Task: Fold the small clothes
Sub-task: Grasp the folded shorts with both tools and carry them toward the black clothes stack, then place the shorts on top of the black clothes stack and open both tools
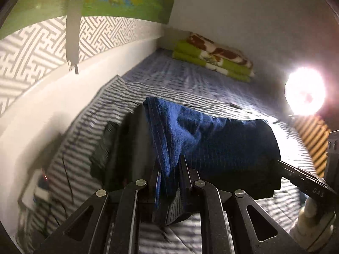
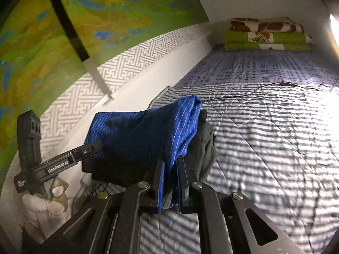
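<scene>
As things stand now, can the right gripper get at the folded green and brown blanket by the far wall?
Probably not. The right gripper is shut on the blue striped cloth, shared with the left gripper, and the folded green and brown blanket lies far across the striped bedcover.

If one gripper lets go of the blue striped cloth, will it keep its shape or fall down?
Probably it falls limp: the blue striped cloth sags and creases between the left gripper and right gripper. It looks light, since thin pinched edges carry it. The knit seems unlikely to slip.

Blue pinstriped garment, grey-and-white striped bedspread, green floral blanket.
</scene>
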### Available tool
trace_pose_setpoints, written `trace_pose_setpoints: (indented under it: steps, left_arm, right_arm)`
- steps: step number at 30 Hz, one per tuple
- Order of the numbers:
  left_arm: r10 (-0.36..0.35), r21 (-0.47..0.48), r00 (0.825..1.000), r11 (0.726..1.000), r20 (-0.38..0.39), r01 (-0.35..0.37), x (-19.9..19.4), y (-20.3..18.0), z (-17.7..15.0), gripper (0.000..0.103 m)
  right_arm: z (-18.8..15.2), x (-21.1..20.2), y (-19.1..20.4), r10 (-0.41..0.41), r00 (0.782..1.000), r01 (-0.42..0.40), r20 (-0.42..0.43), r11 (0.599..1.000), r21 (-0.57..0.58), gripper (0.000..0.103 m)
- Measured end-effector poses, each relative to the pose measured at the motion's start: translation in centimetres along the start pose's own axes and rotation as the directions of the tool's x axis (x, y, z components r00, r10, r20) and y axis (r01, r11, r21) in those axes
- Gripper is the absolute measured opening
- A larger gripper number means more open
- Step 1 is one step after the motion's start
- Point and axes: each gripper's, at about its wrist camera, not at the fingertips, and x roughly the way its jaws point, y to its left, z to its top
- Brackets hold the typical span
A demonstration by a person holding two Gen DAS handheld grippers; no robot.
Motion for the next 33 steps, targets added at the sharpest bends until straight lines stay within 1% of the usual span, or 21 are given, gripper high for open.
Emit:
trace_pose_setpoints:
  steps: [2, 5, 6, 7, 8, 9, 10, 12, 13, 14, 17, 20, 21, 23, 25, 26, 28, 29, 30, 32, 33]
  left_arm:
    - [0.02, -0.001, 1.0, 1.0, -0.004, -0.02, 2.3, 1.1, 1.1, 0.013]
    - [0.055, -0.026, 0.998, 0.998, -0.034, -0.056, 5.9, 3.3, 1.6, 0.014]
    - [0.066, -0.033, 0.997, 0.997, -0.047, -0.067, 6.9, 3.9, 1.5, 0.018]
    - [0.087, -0.044, 0.993, 0.995, -0.082, -0.091, 8.3, 4.8, 1.4, 0.02]
    - [0.121, -0.058, 0.984, 0.99, -0.134, -0.13, 9.8, 5.7, 1.1, 0.026]
    - [0.143, -0.072, 0.977, 0.985, -0.16, -0.156, 10.6, 6.4, 0.9, 0.028]
    - [0.149, -0.094, 0.975, 0.982, -0.167, -0.166, 11.1, 7.2, 0.8, 0.028]
    - [0.141, -0.108, 0.979, 0.982, -0.144, -0.157, 11.1, 7.8, 0.6, 0.028]
    - [0.163, -0.103, 0.979, 0.979, -0.122, -0.176, 10.7, 7.7, 0.5, 0.028]
    - [0.167, -0.1, 0.981, 0.979, -0.1, -0.177, 10.3, 7.5, 0.5, 0.028]
    - [0.143, -0.092, 0.988, 0.985, -0.055, -0.148, 9.0, 6.2, 0.2, 0.028]
    - [0.118, -0.045, 0.992, 0.992, -0.049, -0.12, 8.5, 4.1, -0.1, 0.028]
    - [0.117, -0.028, 0.992, 0.993, -0.055, -0.119, 8.1, 3.3, -0.5, 0.028]
    - [0.128, -0.007, 0.988, 0.992, -0.086, -0.129, 8.3, 2.5, -1.3, 0.028]
    - [0.128, -0.026, 0.983, 0.991, -0.128, -0.133, 8.7, 2.4, -2.0, 0.028]
    - [0.118, -0.043, 0.981, 0.991, -0.152, -0.126, 8.8, 2.6, -2.7, 0.029]
    - [0.121, -0.043, 0.978, 0.99, -0.172, -0.131, 8.4, 2.3, -4.0, 0.03]
    - [0.128, -0.038, 0.977, 0.99, -0.171, -0.137, 8.0, 2.1, -4.5, 0.032]
    - [0.134, -0.029, 0.976, 0.99, -0.172, -0.141, 7.5, 1.7, -5.2, 0.036]
    - [0.146, -0.01, 0.974, 0.989, -0.175, -0.15, 6.2, 0.8, -7.0, 0.041]
    - [0.143, -0.005, 0.974, 0.989, -0.178, -0.147, 5.7, 0.4, -7.9, 0.041]
  right_arm:
    - [0.6, 2.5, -0.3, -0.002, 1.0, 0.002, 0.003, 1.0, 0.01, 0.009]
    - [0.7, 6.6, -1.5, 0.007, 1.0, -0.006, -0.03, 0.998, 0.055, 0.009]
    - [0.4, 7.9, -1.9, 0.002, 0.998, 0.001, -0.056, 0.998, 0.063, 0.011]
    - [-0.1, 9.8, -2.2, -0.039, 0.992, 0.046, -0.118, 0.998, 0.052, 0.011]
    - [-0.5, 10.9, -2.4, -0.094, 0.983, 0.101, -0.156, 0.994, 0.041, 0.013]
    - [-1.1, 11.8, -2.9, -0.145, 0.972, 0.153, -0.185, 0.988, 0.03, 0.014]
    - [-1.4, 11.8, -3.3, -0.151, 0.971, 0.16, -0.185, 0.987, 0.032, 0.015]
    - [-1.8, 11.0, -3.9, -0.16, 0.974, 0.168, -0.161, 0.985, 0.042, 0.019]
    - [-2.1, 10.5, -3.9, -0.164, 0.976, 0.17, -0.142, 0.985, 0.029, 0.019]
    - [-2.2, 9.9, -3.8, -0.161, 0.979, 0.165, -0.125, 0.986, 0.015, 0.019]
    - [-2.2, 8.8, -2.9, -0.132, 0.989, 0.131, -0.073, 0.991, -0.014, 0.019]
    - [-2.1, 8.2, -1.4, -0.1, 0.995, 0.099, -0.03, 0.995, -0.032, 0.019]
    - [-1.8, 8.5, -0.7, -0.085, 0.996, 0.084, -0.036, 0.996, -0.043, 0.019]
    - [-1.9, 9.2, 0.5, -0.08, 0.993, 0.074, -0.088, 0.995, -0.073, 0.02]
    - [-2.6, 10.7, 0.9, -0.129, 0.975, 0.11, -0.183, 0.988, -0.111, 0.021]
    - [-3.1, 11.1, 0.9, -0.158, 0.963, 0.133, -0.218, 0.983, -0.126, 0.021]
    - [-4.3, 11.3, 0.5, -0.183, 0.946, 0.147, -0.268, 0.978, -0.149, 0.021]
    - [-4.9, 11.0, 0.3, -0.192, 0.938, 0.153, -0.287, 0.976, -0.153, 0.021]
    - [-5.4, 10.5, 0.1, -0.197, 0.935, 0.157, -0.295, 0.976, -0.152, 0.021]
    - [-6.8, 8.9, -0.6, -0.194, 0.928, 0.155, -0.317, 0.977, -0.144, 0.021]
    - [-7.6, 8.0, -0.9, -0.189, 0.926, 0.153, -0.326, 0.979, -0.135, 0.022]
